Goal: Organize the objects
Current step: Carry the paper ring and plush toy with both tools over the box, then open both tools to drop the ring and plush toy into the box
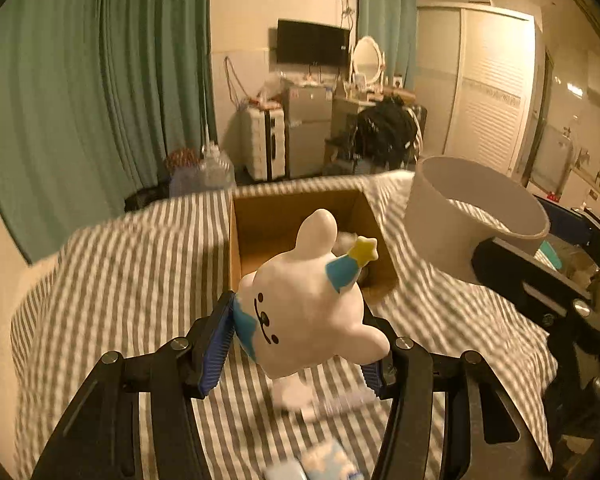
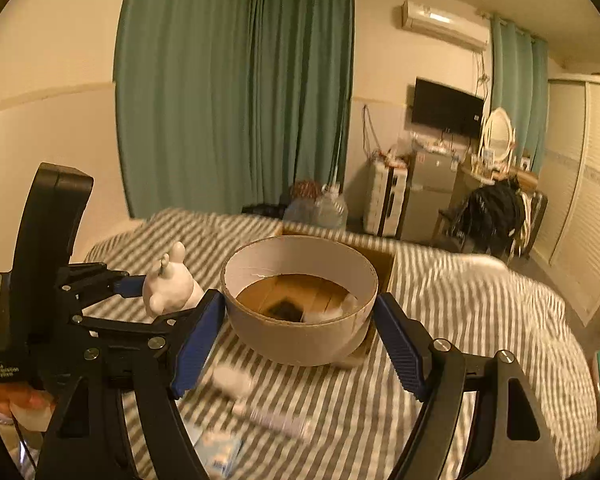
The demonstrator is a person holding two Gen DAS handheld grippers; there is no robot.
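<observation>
While both loads hang above the bed [image 1: 100, 280], nothing new is boxed: left hand-held gripper [image 1: 300, 320] clamps the toy [image 1: 308, 304], right hand-held gripper [image 2: 300, 320] clamps the ring [image 2: 300, 312], box [image 1: 300, 216] just beyond.

Hand-held gripper [image 1: 300, 344]: blk frame, blue ribbed pads, silver screws

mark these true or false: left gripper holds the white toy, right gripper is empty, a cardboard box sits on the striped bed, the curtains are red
1. The left gripper holds the white toy. True.
2. The right gripper is empty. False: it grips a white ring between its pads.
3. A cardboard box sits on the striped bed. True.
4. The curtains are red. False: they are green.
</observation>
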